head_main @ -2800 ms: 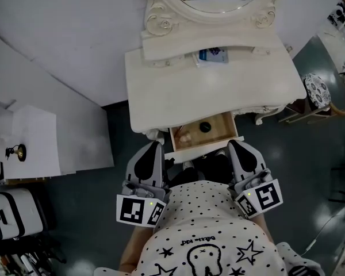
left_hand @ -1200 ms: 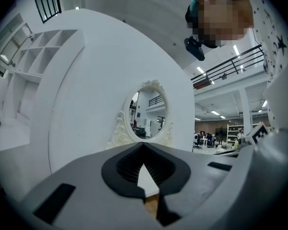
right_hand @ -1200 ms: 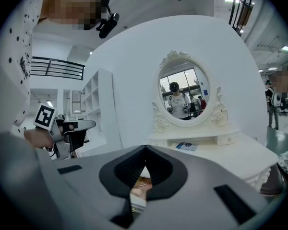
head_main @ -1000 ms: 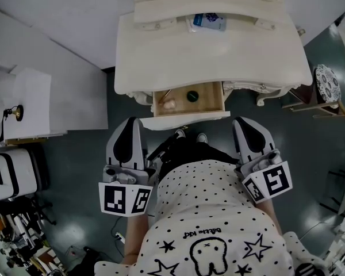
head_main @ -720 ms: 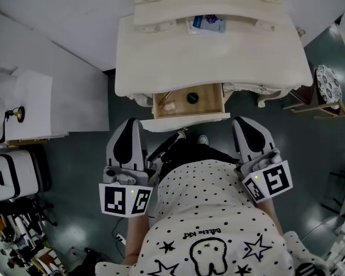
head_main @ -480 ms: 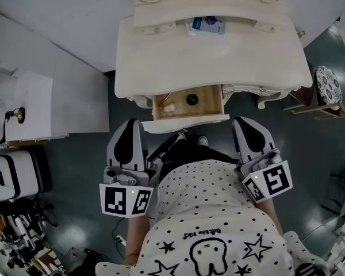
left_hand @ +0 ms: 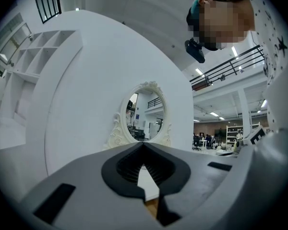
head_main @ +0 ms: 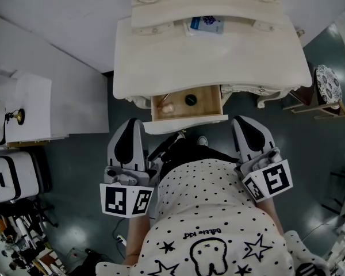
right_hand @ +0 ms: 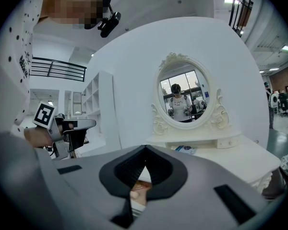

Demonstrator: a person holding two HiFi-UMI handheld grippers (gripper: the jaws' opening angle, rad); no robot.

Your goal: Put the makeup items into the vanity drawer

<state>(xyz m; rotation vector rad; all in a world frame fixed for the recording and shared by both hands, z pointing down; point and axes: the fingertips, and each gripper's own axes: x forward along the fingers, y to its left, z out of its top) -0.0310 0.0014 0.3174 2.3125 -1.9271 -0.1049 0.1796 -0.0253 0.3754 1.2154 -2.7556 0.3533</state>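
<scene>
Left hand-held gripper (head_main: pixel 130 126) hangs low beside the person's spotted shirt (head_main: pixel 207 211), jaws pressed together with nothing between them. Its own view shows the tips meeting, with only a sliver of wood through the slit below. Right hand-held gripper (head_main: pixel 245 125) mirrors it on the other side, jaws together as well and empty.

Both tips sit just short of the drawer (head_main: pixel 208 103), which stands pulled out from under the white surface (head_main: pixel 213 62), its white front panel nearest the person. The left tip is just below the panel's left corner, and the right tip is just past its right corner.

Inside, a round black item (head_main: pixel 190 99) lies near the middle and a pale pink item (head_main: pixel 168 106) lies toward the left wall, the two apart. Open wood shows to the right of the black one.

Further back, a blue packet (head_main: pixel 206 23) sits in the slot under the mirror (right_hand: pixel 185 97). Dark floor (head_main: pixel 86 171) opens out to the left, and a patterned stool (head_main: pixel 328 85) stands off the surface's right corner.
</scene>
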